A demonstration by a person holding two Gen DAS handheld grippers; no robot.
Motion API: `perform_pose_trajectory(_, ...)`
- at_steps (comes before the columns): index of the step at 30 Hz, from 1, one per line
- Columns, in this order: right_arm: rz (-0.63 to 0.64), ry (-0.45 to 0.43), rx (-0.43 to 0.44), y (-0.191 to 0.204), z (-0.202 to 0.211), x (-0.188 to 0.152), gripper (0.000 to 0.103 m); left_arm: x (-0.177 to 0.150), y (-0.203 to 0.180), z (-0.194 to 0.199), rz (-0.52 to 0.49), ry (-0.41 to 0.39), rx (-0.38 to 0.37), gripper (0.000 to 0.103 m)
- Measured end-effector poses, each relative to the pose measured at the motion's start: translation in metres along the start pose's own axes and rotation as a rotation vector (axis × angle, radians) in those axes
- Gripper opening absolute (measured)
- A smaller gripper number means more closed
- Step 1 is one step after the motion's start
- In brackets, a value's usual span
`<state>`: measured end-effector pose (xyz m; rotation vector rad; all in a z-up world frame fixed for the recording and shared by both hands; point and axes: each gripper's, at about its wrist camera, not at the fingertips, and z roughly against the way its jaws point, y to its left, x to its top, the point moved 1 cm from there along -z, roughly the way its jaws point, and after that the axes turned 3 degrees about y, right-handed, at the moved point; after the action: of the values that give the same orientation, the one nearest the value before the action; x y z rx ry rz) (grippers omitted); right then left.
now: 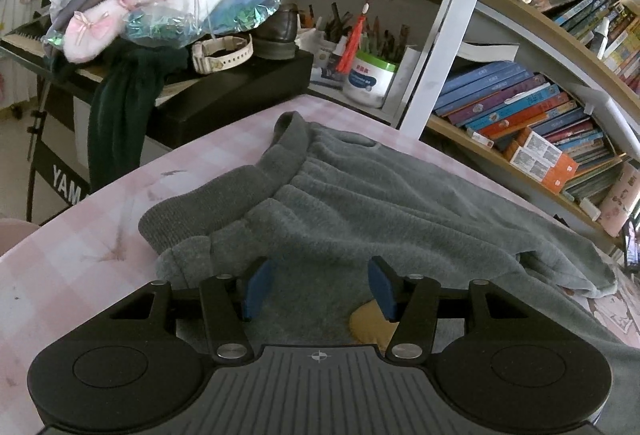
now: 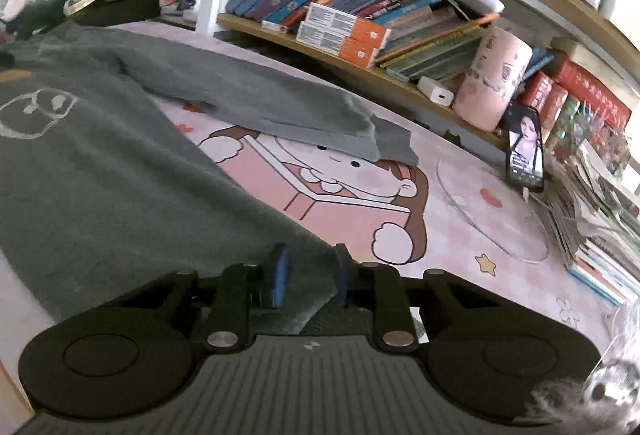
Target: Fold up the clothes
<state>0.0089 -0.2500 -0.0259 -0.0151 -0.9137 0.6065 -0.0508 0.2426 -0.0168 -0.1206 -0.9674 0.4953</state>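
Left gripper (image 1: 320, 287) wide open over grey sweatshirt (image 1: 360, 203), holding nothing. Right gripper (image 2: 310, 275) partly open, sweatshirt edge between its jaws, not clamped.

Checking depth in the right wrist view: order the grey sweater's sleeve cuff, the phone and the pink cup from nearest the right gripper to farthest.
From the right gripper:
1. Sleeve cuff, straight ahead on the mat.
2. Phone, right, propped upright.
3. Pink cup, right, behind the phone against the shelf.
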Motion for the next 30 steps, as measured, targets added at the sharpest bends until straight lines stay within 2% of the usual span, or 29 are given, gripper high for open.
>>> perform_pose_trajectory(6,-0.001,-0.009,-0.017,-0.004,-0.006,0.0,0.021,0.0,-0.001,0.0,-0.004,-0.003,-0.002,0.056)
perform_pose_trajectory(7,0.003,-0.01,-0.012,-0.004,-0.005,0.001,0.024,0.0,-0.001,0.0,-0.005,-0.004,-0.004,0.057)
perform_pose_trajectory(8,0.002,-0.013,0.002,-0.002,-0.002,0.001,0.027,0.0,-0.001,0.0,-0.007,-0.004,-0.007,0.058)
perform_pose_trajectory(10,-0.004,-0.032,0.053,-0.001,0.006,0.002,0.042,0.0,-0.001,-0.001,-0.01,-0.003,-0.013,0.061)
perform_pose_trajectory(14,0.016,-0.067,0.062,0.009,0.021,0.006,0.043,0.0,-0.006,-0.003,-0.027,-0.002,-0.007,0.068)
perform_pose_trajectory(18,0.03,-0.11,0.155,0.022,0.039,0.008,0.043,0.001,-0.009,-0.004,-0.052,0.003,0.004,0.068)
perform_pose_trajectory(20,0.05,-0.106,0.201,0.028,0.044,0.007,0.043,0.001,-0.006,-0.004,-0.045,0.003,-0.005,0.068)
perform_pose_trajectory(25,0.103,-0.007,0.232,0.04,0.04,-0.007,0.043,0.004,-0.002,-0.006,-0.027,0.0,-0.003,0.068)
perform_pose_trajectory(30,-0.071,0.018,0.314,0.022,0.04,-0.018,0.043,0.008,0.001,-0.008,-0.01,-0.004,0.004,0.068)
